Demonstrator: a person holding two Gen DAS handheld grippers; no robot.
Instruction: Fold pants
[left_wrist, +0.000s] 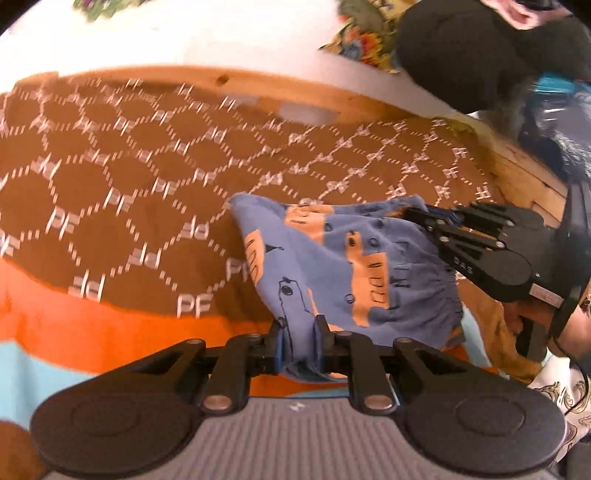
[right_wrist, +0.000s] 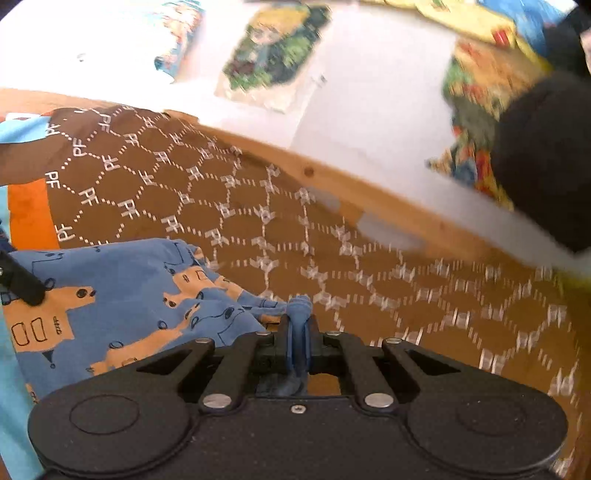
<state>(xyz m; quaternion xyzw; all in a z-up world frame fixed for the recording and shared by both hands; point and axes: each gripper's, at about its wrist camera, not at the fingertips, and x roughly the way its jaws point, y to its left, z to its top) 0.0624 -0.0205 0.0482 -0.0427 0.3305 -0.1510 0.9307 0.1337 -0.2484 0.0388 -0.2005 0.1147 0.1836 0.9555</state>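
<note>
Both claws gripping blue pants over brown blanket

Left claw (left_wrist: 298, 334) closed on a bunched fold of the pants (left_wrist: 332, 258), pointing forward and low at the near edge. Right claw (right_wrist: 297, 334) pinched on another bunch of cloth, seen in the left view coming in from the right, angled left. Pants spread between the two, sagging onto the brown PF-print blanket (left_wrist: 122, 177); wooden rail (left_wrist: 369, 99) runs along the far side.

The pants (right_wrist: 122, 306) are cut off at the left edge of the right wrist view. The wall pictures (right_wrist: 273, 55) are blurred beyond recognition.
</note>
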